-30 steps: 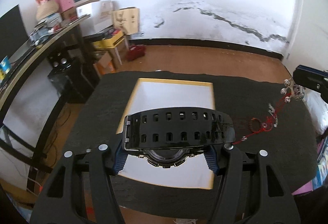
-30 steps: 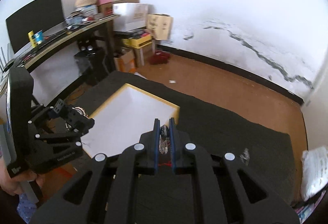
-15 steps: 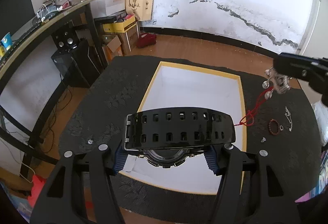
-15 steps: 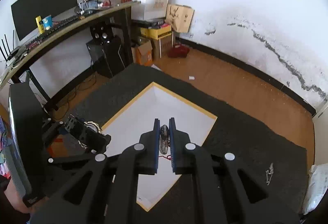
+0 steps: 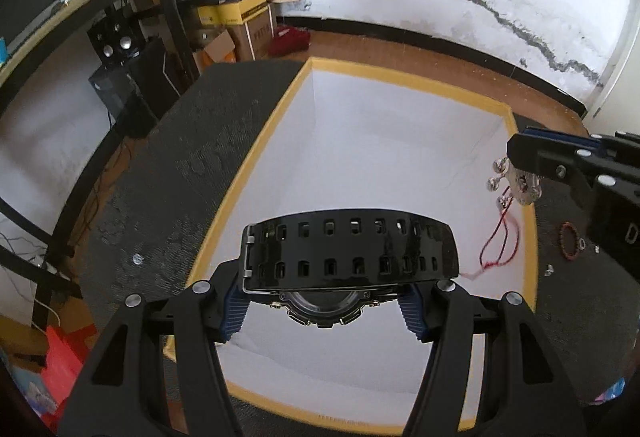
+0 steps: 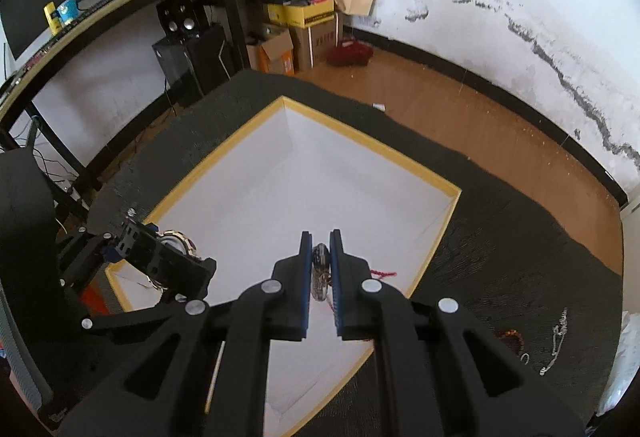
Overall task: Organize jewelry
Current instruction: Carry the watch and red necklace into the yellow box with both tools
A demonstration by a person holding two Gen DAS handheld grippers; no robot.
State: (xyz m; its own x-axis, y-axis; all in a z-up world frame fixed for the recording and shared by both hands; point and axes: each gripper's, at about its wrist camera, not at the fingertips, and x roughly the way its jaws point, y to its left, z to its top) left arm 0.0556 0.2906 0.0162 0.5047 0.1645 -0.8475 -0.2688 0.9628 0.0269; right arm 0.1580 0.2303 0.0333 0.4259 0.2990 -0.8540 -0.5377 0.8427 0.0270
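Observation:
My left gripper (image 5: 322,311) is shut on a black watch (image 5: 348,257), its strap lying crosswise between the blue pads. It hangs over the near half of a white box with a yellow rim (image 5: 256,157). My right gripper (image 6: 320,243) is shut on a silver bead pendant (image 6: 320,269) whose red string (image 5: 500,237) dangles over the box's right rim. In the left wrist view the right gripper (image 5: 520,157) enters from the right with the pendant (image 5: 516,185) below it. The right wrist view shows the left gripper (image 6: 160,257) and the watch (image 6: 176,241) at the box's left corner.
The box sits on a dark cloth (image 5: 168,173) over a table. A red bead bracelet (image 5: 570,245), small earrings and a silver chain (image 6: 556,341) lie on the cloth right of the box. A desk (image 6: 120,5), speakers and cardboard boxes (image 6: 304,17) stand beyond the table's left.
Both grippers have come down and closer to the box, which now looks larger. The right gripper has carried the pendant from over the cloth to the box's right rim.

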